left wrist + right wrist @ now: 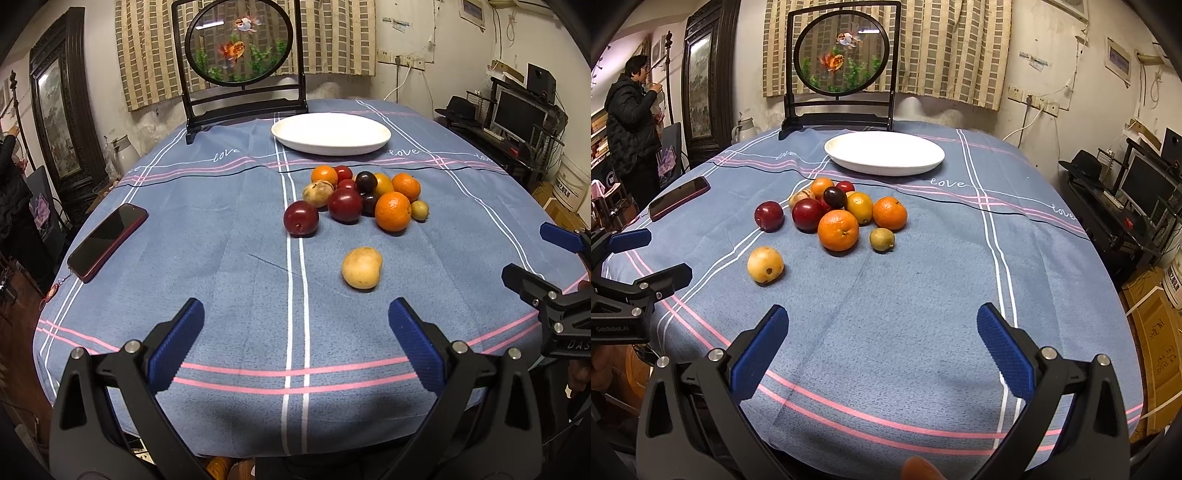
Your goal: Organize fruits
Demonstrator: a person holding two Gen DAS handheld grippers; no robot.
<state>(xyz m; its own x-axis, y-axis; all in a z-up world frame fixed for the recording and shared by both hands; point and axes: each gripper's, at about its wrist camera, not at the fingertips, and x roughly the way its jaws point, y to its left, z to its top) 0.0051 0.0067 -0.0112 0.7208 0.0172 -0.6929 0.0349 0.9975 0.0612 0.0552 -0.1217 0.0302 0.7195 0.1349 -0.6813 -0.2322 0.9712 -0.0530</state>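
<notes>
A pile of fruits lies mid-table: oranges [393,211] [838,229], dark red plums [301,218] [769,216], a dark purple plum [365,181] [834,196] and a small green fruit [419,210] [882,239]. A yellow pear-like fruit [361,267] [765,264] lies apart, nearer me. An empty white plate [331,133] [884,152] sits behind the pile. My left gripper [295,328] is open and empty above the near cloth; it also shows in the right wrist view [650,254]. My right gripper [882,332] is open and empty; it also shows in the left wrist view [532,254].
A red phone [108,240] [679,197] lies at the table's left. A framed goldfish screen [240,62] [842,66] stands at the back. A person [631,122] stands far left. A desk with a monitor [517,114] is at the right.
</notes>
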